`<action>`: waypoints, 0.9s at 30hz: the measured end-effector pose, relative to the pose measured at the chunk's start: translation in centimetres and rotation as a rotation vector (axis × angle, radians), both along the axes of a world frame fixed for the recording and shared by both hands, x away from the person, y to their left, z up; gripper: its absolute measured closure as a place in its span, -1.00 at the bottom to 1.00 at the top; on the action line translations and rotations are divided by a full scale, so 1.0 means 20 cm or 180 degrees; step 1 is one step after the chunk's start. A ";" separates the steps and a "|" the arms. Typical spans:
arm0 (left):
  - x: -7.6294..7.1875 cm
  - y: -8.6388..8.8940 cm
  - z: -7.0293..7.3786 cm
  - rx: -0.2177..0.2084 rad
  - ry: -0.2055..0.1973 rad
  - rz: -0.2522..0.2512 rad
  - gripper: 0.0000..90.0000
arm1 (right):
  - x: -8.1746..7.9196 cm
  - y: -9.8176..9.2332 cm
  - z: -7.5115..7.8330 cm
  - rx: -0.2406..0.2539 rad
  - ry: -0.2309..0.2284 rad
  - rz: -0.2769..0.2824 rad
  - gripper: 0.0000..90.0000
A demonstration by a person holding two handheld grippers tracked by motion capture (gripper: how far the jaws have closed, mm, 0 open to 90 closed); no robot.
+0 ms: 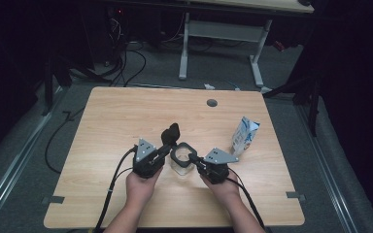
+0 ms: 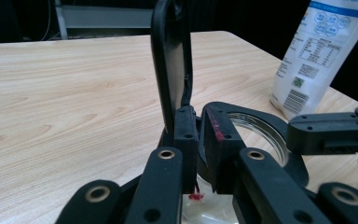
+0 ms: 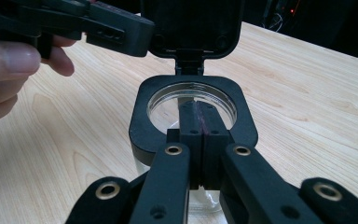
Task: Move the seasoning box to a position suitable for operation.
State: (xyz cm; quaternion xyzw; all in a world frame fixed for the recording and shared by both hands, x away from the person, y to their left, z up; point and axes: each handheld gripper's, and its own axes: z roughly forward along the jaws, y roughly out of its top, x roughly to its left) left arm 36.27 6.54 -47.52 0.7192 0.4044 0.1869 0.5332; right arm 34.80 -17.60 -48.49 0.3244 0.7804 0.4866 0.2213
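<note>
A clear glass jar (image 1: 180,166) with a black square rim (image 3: 142,126) stands near the table's front middle. Its black flip lid (image 1: 171,133) stands upright on its hinge. My left gripper (image 1: 167,149) comes in from the left, and its jaws (image 2: 200,140) are shut on the rim right beside the hinge, under the raised lid (image 2: 170,60). From the right, my right gripper (image 1: 194,159) reaches the opposite side of the rim. Its jaws (image 3: 200,126) are pressed together and lie over that edge, tips above the jar's mouth. Whether they pinch anything is hidden.
A white and blue carton (image 1: 244,136) stands upright to the right of the jar, close behind my right gripper. The wooden table (image 1: 126,111) has a round cable hole (image 1: 211,103) near its far edge. Another desk's white legs (image 1: 183,48) stand beyond the table.
</note>
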 end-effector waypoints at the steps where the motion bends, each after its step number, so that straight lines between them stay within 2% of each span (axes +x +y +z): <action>1: -0.01 0.00 0.00 0.0018 -0.0007 -0.0014 0.84 | 0.00 0.00 0.00 0.0000 -0.0003 -0.0002 1.00; 6: -0.04 0.03 -0.02 0.0129 0.0005 -0.0062 0.77 | 0.00 0.00 0.00 0.0006 0.0008 -0.0017 0.97; 8: -0.06 0.06 -0.04 0.0229 0.0010 -0.0070 0.73 | -0.01 0.00 0.00 0.0006 -0.0007 -0.0021 0.83; 10: -0.07 0.08 -0.06 0.0373 0.0018 -0.0082 0.69 | -0.01 0.01 0.00 0.0003 -0.0017 -0.0030 0.78; 12: -0.08 0.12 -0.09 0.0453 0.0042 -0.0061 0.66 | -0.01 0.01 0.01 -0.0022 -0.0022 -0.0057 0.74; 21: -0.09 0.31 -0.18 0.0624 0.0277 0.0087 0.45 | -0.02 -0.02 0.03 0.0005 -0.0023 -0.0135 0.65; 27: -0.09 0.41 -0.20 0.0697 0.0306 0.0194 0.26 | -0.02 -0.07 0.04 0.0033 -0.0049 -0.0250 0.58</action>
